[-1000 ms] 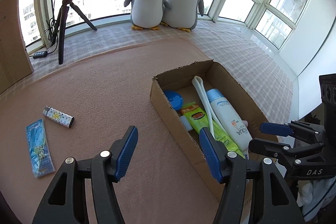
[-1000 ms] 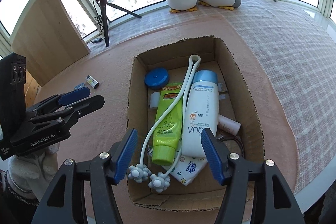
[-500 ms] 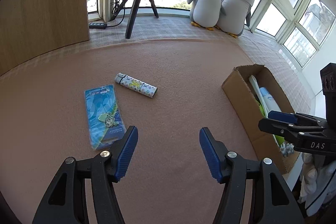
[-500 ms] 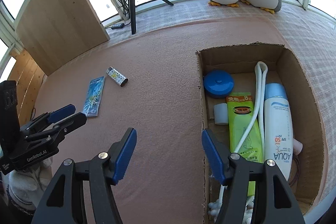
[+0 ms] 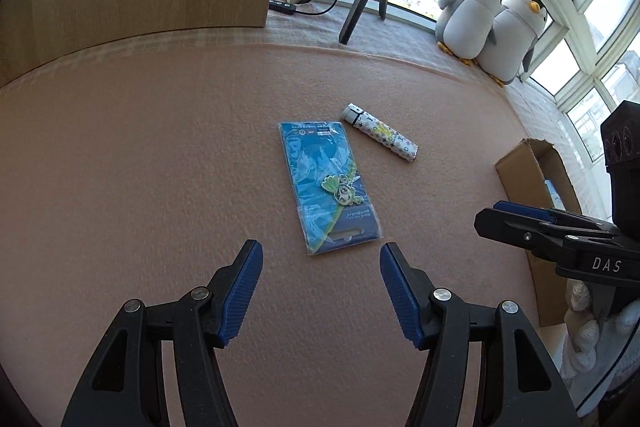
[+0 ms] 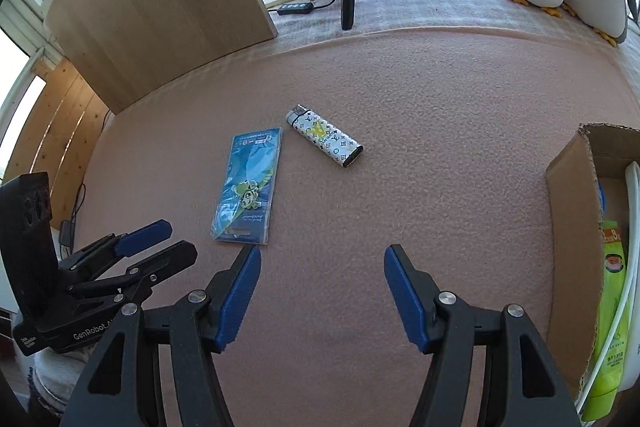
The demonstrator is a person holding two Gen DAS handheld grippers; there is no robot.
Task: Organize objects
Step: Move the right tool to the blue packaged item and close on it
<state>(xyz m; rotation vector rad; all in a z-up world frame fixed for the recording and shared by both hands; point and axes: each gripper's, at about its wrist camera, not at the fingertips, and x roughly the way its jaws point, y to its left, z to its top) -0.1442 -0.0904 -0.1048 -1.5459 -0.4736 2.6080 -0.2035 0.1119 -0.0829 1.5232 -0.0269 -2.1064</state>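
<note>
Pink felt covers the counter point(image 5: 160, 167), and both grippers hang over it with jaws spread wide and empty. Just ahead of the left gripper point(image 5: 320, 291) lies a blue packet point(image 5: 326, 183), a patterned lighter point(image 5: 380, 132) beside it. The cardboard box point(image 6: 572, 227) sits off to the right of the right gripper point(image 6: 322, 295).

On the pink felt-covered worktop point(image 5: 160, 155) the flat blue plastic-wrapped card packet point(image 5: 328, 187) lies just left of the patterned white lighter point(image 5: 380, 131), apart from it, with the open brown cardboard box point(image 6: 572, 239) well off to the right and two plush grey-and-white penguins point(image 5: 492, 27) behind on the sill.
</note>
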